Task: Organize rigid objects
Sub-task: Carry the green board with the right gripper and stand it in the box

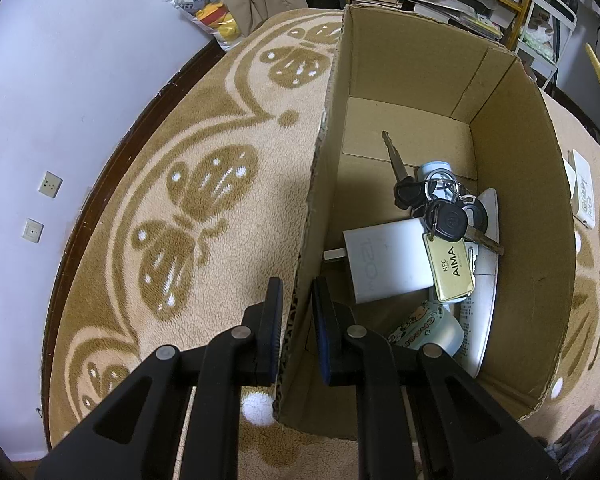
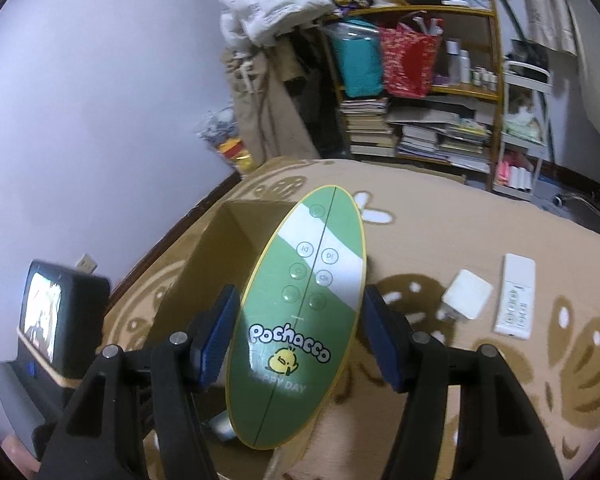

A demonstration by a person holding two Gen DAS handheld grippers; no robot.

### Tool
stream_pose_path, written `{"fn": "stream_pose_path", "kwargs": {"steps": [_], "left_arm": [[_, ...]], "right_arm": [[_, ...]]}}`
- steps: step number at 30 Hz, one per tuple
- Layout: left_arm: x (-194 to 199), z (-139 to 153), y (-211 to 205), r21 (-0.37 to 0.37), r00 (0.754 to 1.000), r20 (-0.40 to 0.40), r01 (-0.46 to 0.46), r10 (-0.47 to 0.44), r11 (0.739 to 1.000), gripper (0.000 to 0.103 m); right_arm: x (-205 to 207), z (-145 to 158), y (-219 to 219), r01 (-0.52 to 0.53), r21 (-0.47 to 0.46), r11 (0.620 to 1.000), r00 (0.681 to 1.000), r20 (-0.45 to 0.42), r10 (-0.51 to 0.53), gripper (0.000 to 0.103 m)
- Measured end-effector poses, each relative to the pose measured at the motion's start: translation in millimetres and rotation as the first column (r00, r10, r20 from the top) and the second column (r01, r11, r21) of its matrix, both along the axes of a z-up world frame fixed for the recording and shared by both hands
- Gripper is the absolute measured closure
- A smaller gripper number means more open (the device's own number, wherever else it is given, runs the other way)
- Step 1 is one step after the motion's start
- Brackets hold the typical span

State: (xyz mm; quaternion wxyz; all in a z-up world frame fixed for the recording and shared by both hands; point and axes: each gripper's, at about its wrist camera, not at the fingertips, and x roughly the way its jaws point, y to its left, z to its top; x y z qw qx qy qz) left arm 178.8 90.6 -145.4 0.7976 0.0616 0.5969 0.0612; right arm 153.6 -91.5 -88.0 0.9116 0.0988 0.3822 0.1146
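1. Currently, left gripper straddled the near-left wall of the box: one finger outside, one inside, pads close on the cardboard. Read it as clamped on the wall, though actual contact was hard to confirm.
2. Box sat on the blanket, open top, filling the left view from 12 to 5 o'clock.
3. Inside the box: charger near centre, marked "120W", prongs pointing to 9 o'clock.
4. Keys lay just past the charger at its 1 o'clock, one blade pointing to 11 o'clock. Gold tag reading "NFC AIMA" overlapped the charger's right edge.
5. White oval thing lay under the keys at 3 o'clock; small printed case sat at the charger's 5 o'clock. A pale cylinder was tucked behind the keys, type unclear.
6. Right gripper clenched the speaker, a green oval slab with "pochacco" print, pads on both long edges.
7. Speaker was held off the blanket, long axis running 12 to 6 o'clock, over the box's right side.
8. On the blanket at 3 o'clock in the right view: white adapter and remote, side by side, apart from each other.
9. Small screen stood at 9 o'clock, lit.
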Motion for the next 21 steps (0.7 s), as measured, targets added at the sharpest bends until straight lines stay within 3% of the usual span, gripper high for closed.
{"fn": "stream_pose_path", "kwargs": {"steps": [8,21], "left_arm": [[0,0,0,0.000,1.000,0.000,0.000,0.000,1.000,0.089],[0,0,0,-0.003,1.000,-0.001,0.002,-0.002,1.000,0.088]], "right_arm": [[5,-12,23,-0.074,-0.041,0.996,0.997,-0.020,0.073,0.037],[14,-20,30,-0.083,-0.052,0.995,0.996,-0.040,0.081,0.036]]}}
